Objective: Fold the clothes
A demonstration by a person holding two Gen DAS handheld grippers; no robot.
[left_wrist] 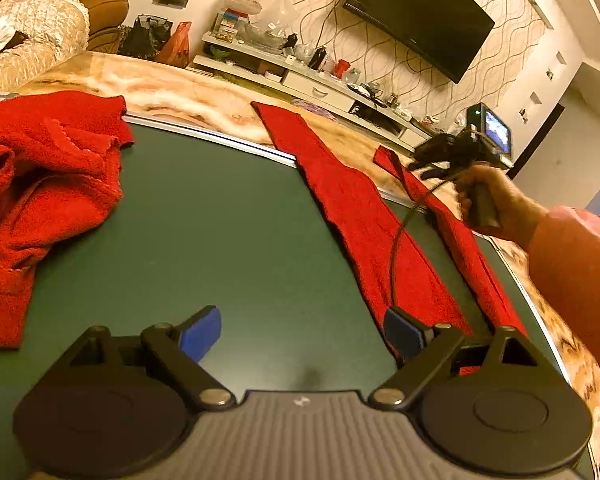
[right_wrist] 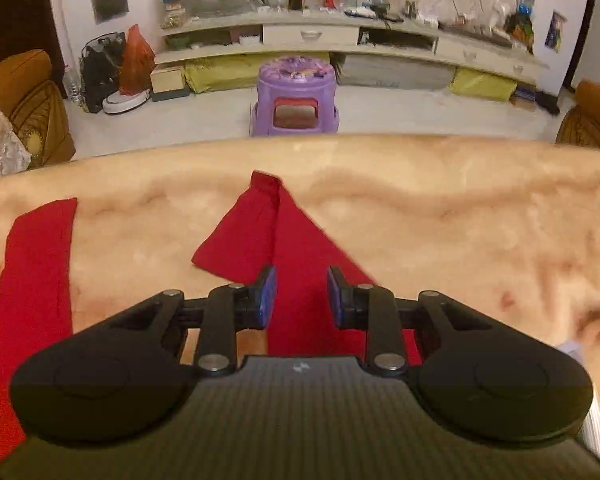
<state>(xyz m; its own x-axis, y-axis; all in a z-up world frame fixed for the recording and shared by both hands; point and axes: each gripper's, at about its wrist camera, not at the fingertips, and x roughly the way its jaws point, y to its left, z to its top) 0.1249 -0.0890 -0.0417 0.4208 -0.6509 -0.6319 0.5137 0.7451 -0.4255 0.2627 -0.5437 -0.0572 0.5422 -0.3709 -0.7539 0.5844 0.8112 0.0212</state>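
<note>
A red pair of trousers lies on the table with its two legs stretched out: the left leg [left_wrist: 352,208] [right_wrist: 36,280] and the right leg [left_wrist: 460,236] [right_wrist: 292,280], whose end is folded over. A second red garment [left_wrist: 40,184] lies crumpled at the left. My left gripper [left_wrist: 300,332] is open and empty, low over the green mat [left_wrist: 220,232], its right finger by the left leg's near part. My right gripper [right_wrist: 302,298] is open above the right leg, holding nothing; it also shows in the left wrist view [left_wrist: 432,164], held by a hand.
The marble-patterned table top [right_wrist: 460,220] extends beyond the mat. Past its far edge stand a purple stool [right_wrist: 296,96], a long TV shelf [right_wrist: 340,36] and a brown sofa [left_wrist: 60,20]. A television [left_wrist: 420,16] hangs on the wall.
</note>
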